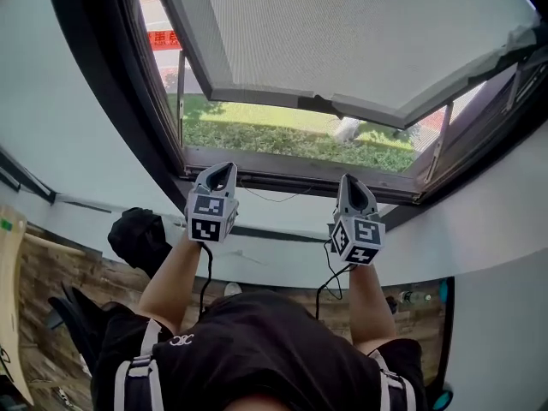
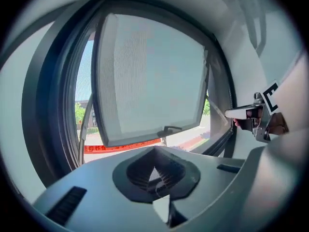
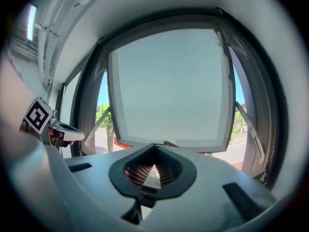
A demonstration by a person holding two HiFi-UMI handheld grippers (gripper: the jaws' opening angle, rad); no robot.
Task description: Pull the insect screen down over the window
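A person holds the left gripper (image 1: 224,170) and the right gripper (image 1: 350,181) up side by side, near the lower frame of the window (image 1: 300,168). Each has its jaws pressed together on nothing. A pale, finely grained panel (image 1: 342,32) tilts outward above the opening. Whether it is the insect screen cannot be told, and nothing covers the gap.

Likely risks: closed jaws would slip off any pull edge, and an uneven tug could skew the screen.

Counted: two grippers, one window, one panel, one dark handle (image 2: 169,129), two side stays (image 3: 251,129).
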